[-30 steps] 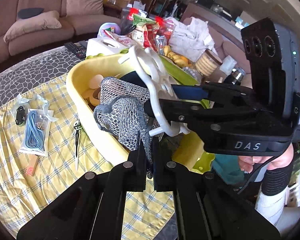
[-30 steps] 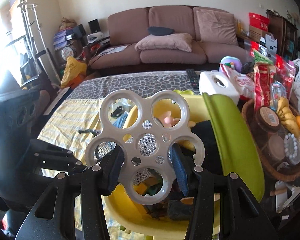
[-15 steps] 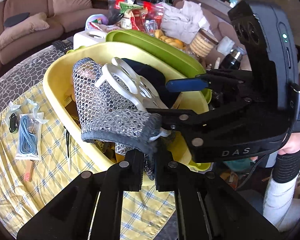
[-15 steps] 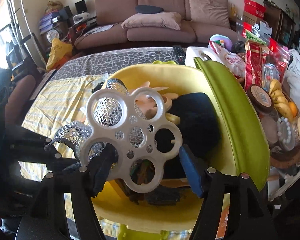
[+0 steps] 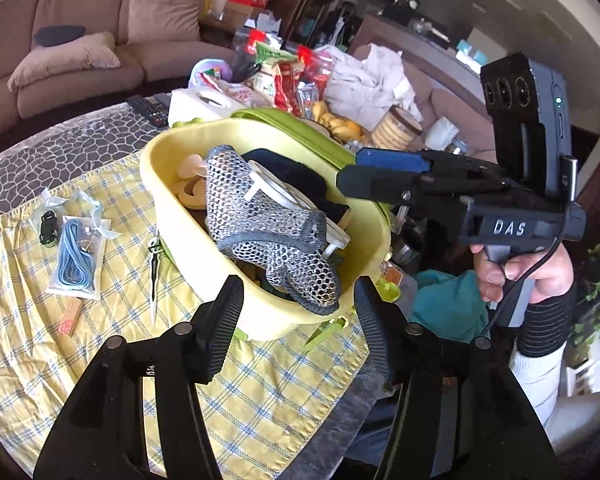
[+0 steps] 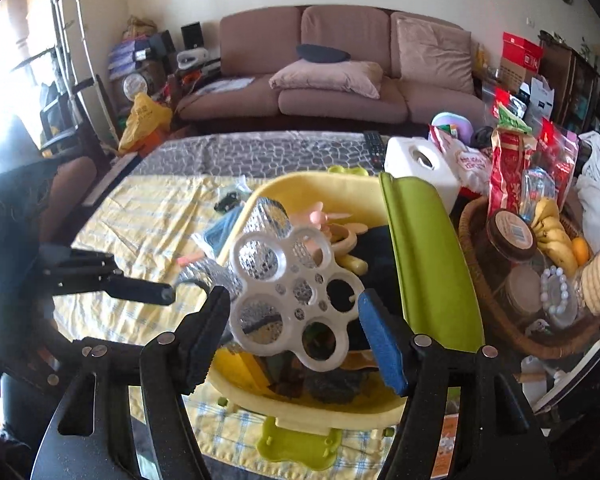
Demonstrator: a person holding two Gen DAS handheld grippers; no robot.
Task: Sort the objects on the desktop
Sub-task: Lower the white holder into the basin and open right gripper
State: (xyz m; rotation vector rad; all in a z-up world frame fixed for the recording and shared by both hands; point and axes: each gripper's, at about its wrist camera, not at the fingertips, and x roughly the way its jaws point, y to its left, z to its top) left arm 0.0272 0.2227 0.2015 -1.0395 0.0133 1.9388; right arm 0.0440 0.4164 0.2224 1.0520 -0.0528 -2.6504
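Release step, by the look of it: left gripper (image 5: pixel 298 312), bottom centre of its own view, jaws apart and just been opening, nothing between them; the grey mesh bag (image 5: pixel 268 232) lies free in the yellow bin (image 5: pixel 172 200) just beyond. Right gripper (image 6: pixel 294 328), low centre of its view, jaws also apart, widened a moment ago; the white ring holder (image 6: pixel 292 288) sits between the pads (image 6: pixel 376 340) but seems to rest on the bin's load, pads not pressing. Both items lie on top of the heap, mid-frame. Judgement: drop done for this pair; the next move calls for backing both grippers clear without snagging mesh, then going for what is left on the checked cloth (image 5: pixel 100 360) of the worktop. Left there, at left of the left view: blue cable packet (image 5: pixel 74 258), small black item in a clear bag (image 5: pixel 49 222), dark-handled pointed tool (image 5: pixel 154 276) beside the bin wall. Obstacles: green lid (image 6: pixel 428 264) standing at the bin's right edge; wicker basket (image 6: pixel 476 272) of jars and bananas further right; white box (image 6: pixel 420 172) behind. Sofa (image 6: pixel 340 80) far, upper centre.
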